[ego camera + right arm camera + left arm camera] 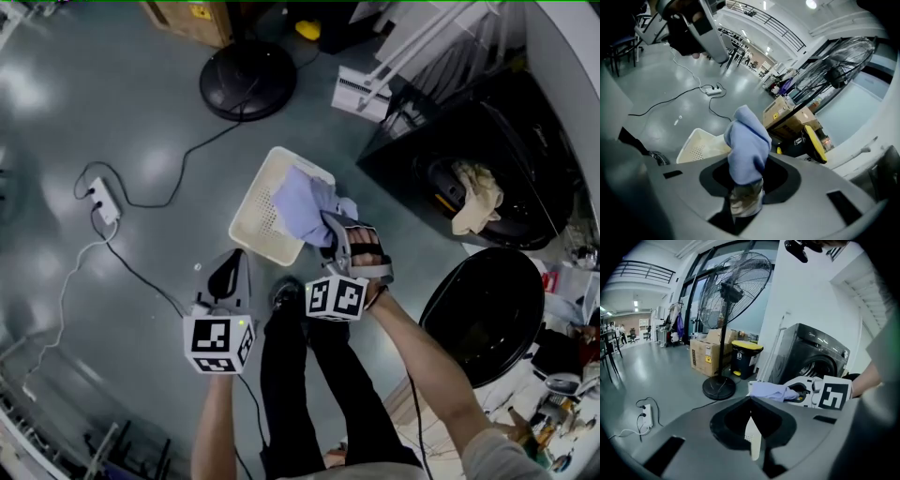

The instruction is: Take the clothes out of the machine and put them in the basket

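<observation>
From my head view, my right gripper (349,246) is clamped on a bunched lavender cloth (302,204). It holds the cloth over the near right part of the cream perforated plastic basket (255,220), which stands on the grey floor. I cannot tell whether the cloth touches the basket. My left gripper (231,272) hangs just beside the basket's near corner, its black jaws drawn to a point with nothing in them. Off to the right stands the dark front-loading washing machine (525,141). A beige cloth (476,195) spills out of its round opening, and its black round door (483,314) is swung wide.

In the left gripper view, my left gripper's (751,420) fingertips meet, and only a thin sliver of the basket shows between the jaws lower down. They grip nothing. Beyond them, the right gripper (805,393) carries the lavender cloth (771,391) in front of the washing machine (811,355). A tall black pedestal fan (733,291) and a brown cardboard box (705,357) stand to the left.

In the right gripper view, my right gripper's (746,199) jaws stand a little apart, pinched on the lavender cloth (747,147). The cloth rises in a fold above them. The cream basket (701,145) lies just beyond and to the left.
</observation>
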Action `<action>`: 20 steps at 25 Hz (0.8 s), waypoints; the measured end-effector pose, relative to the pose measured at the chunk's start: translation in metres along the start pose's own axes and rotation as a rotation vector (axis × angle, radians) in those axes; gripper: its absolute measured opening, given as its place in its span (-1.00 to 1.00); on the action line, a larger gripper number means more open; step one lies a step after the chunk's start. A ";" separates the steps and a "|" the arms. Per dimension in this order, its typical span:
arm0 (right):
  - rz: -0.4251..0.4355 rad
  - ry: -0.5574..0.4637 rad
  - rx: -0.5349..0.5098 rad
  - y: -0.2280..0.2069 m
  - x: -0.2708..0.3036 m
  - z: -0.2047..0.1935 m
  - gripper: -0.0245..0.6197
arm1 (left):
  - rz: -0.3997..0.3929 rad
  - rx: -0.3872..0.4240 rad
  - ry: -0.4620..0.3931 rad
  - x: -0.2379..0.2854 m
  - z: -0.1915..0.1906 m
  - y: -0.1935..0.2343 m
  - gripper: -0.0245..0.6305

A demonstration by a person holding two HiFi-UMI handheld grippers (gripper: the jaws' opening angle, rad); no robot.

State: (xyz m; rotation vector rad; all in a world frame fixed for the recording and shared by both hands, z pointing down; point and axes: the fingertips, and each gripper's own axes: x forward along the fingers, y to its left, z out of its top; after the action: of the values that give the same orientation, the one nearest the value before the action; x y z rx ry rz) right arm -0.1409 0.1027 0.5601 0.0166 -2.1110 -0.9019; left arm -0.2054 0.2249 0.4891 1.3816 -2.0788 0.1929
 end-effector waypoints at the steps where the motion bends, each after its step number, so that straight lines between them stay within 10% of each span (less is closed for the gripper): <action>1: 0.014 -0.002 -0.006 0.008 0.006 0.002 -0.50 | 0.010 -0.006 0.003 -0.002 -0.004 0.005 -0.87; 20: 0.232 0.091 -0.109 0.163 0.159 -0.020 -0.48 | 0.071 -0.083 0.049 0.026 -0.085 0.082 -0.87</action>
State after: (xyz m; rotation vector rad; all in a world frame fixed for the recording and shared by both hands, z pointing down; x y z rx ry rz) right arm -0.1867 0.1638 0.7758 -0.2342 -1.9301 -0.8582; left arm -0.2482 0.2783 0.5884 1.2432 -2.0731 0.1659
